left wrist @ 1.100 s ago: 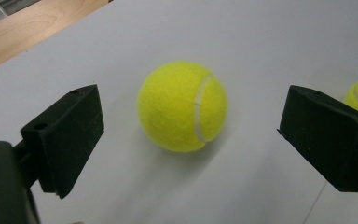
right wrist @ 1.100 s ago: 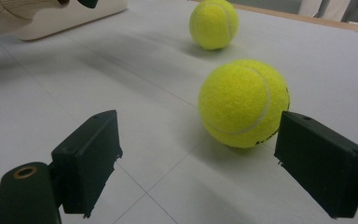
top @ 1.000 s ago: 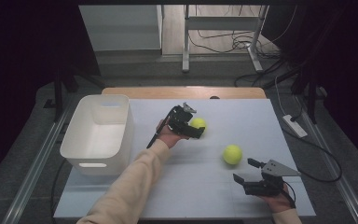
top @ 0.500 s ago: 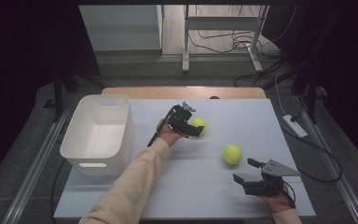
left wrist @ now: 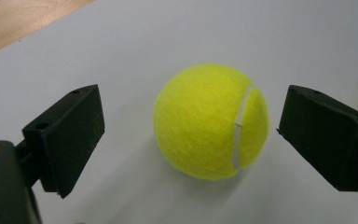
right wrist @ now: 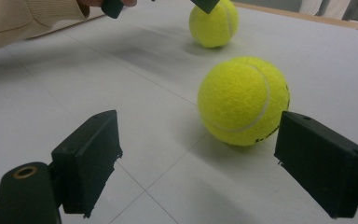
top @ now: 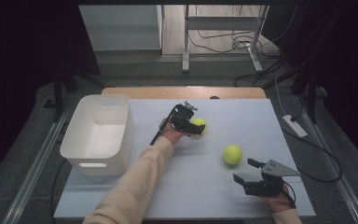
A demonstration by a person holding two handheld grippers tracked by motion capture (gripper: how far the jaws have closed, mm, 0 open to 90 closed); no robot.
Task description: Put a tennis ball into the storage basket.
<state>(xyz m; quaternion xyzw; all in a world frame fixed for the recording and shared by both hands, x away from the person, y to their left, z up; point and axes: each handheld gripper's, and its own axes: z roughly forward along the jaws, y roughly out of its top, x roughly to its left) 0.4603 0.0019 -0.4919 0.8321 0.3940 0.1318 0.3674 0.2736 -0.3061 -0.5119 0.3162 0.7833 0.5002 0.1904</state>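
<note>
We see a white table (top: 168, 186) carrying a white plastic bin (top: 100, 133) at its left side. Our left hand-held gripper (top: 196, 125) sits at the far tennis ball (top: 197, 126) — jaws spread, one on either side of it, neither touching. Our right hand-held gripper (top: 244, 171) rests near the table's front right, jaws wide apart — the near tennis ball (top: 232, 154) lies just ahead of them.

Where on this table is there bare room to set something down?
Free: the near strip between the sleeve and right gripper, and the far right corner beyond the balls. Crowded: the middle, where the left gripper brackets one tennis ball.
</note>
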